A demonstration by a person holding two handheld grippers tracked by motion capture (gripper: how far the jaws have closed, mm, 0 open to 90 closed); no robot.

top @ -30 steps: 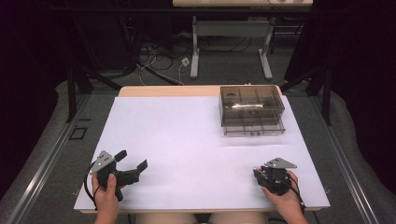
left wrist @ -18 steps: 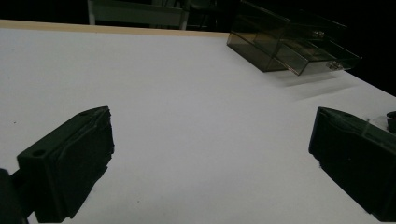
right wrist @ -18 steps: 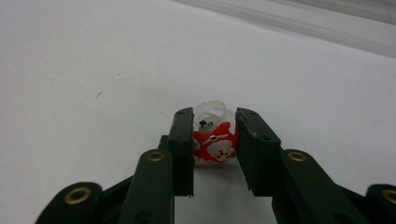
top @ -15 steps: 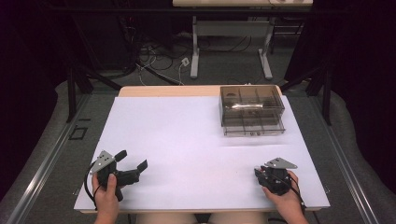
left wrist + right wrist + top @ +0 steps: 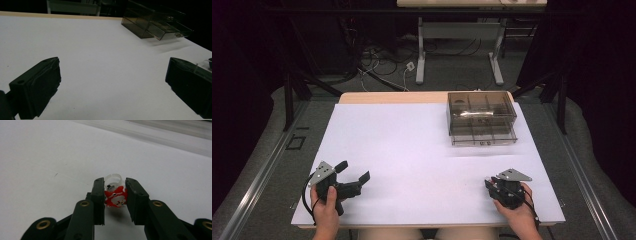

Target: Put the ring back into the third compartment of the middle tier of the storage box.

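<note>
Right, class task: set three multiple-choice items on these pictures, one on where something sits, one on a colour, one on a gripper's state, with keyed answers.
1. Where on the white table does the smoky clear drawer box stand?
A. far right part
B. near left corner
C. dead centre

2. What colour is the figure on the toy ring?
A. blue
B. red and white
C. green

3. How do the left gripper's jaws stand?
A. shut on the ring
B. shut on nothing
C. wide apart

Answers:
1 A: the drawer box sits far and right on the table.
2 B: the toy ring between the right gripper jaws shows it.
3 C: the left gripper shows bare table between its jaws.
</note>
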